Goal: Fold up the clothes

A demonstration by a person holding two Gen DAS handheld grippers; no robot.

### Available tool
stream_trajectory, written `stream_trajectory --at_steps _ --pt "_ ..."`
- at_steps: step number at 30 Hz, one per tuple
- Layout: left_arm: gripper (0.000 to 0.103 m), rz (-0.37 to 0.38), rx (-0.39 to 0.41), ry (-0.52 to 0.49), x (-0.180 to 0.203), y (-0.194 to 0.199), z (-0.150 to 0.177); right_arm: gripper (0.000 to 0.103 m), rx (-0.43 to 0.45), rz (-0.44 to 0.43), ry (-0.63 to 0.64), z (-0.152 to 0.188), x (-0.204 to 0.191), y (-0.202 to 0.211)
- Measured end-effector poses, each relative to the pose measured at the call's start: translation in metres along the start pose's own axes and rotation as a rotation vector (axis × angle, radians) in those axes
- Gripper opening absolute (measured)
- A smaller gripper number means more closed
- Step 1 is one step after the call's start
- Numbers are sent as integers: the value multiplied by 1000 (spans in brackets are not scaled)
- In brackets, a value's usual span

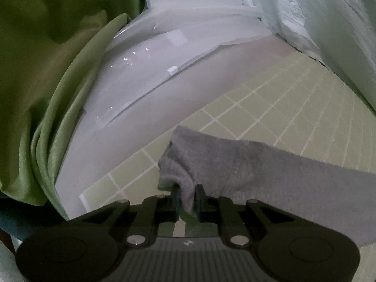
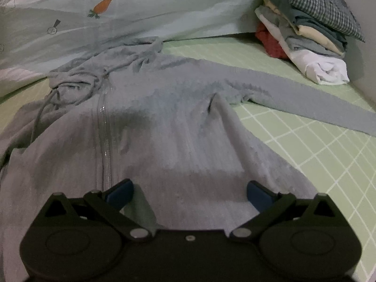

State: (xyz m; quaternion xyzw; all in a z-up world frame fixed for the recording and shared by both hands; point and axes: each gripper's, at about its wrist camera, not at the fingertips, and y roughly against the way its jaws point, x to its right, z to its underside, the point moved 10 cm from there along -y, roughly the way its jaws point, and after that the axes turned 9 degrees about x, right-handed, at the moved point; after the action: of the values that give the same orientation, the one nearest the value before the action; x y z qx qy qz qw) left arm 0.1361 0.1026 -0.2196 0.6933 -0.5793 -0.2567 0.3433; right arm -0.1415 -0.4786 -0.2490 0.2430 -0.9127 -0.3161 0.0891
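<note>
No legible text; "H"-like gripper (image 1: 188, 196) mark.

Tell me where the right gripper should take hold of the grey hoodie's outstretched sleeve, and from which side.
Grip the sleeve near its far end, coming down from above across its width. It lies flat and straight on the green checked sheet, narrow enough to pinch both edges. The right gripper is open over the hoodie body.
</note>
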Motion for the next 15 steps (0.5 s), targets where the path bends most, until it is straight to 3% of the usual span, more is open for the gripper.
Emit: stream_trajectory --at_steps 5,7,11,15 --pt "27 -1 2 -44 -2 9 9 103 -45 -8 19 8 7 14" --pt "37 9 -5 -55 -1 13 13 103 -55 -11 16 15 11 24" --pt "62 36 9 -102 4 28 21 103 -12 10 60 26 28 50" --pt "70 101 29 -192 23 46 30 103 23 49 130 27 45 73"
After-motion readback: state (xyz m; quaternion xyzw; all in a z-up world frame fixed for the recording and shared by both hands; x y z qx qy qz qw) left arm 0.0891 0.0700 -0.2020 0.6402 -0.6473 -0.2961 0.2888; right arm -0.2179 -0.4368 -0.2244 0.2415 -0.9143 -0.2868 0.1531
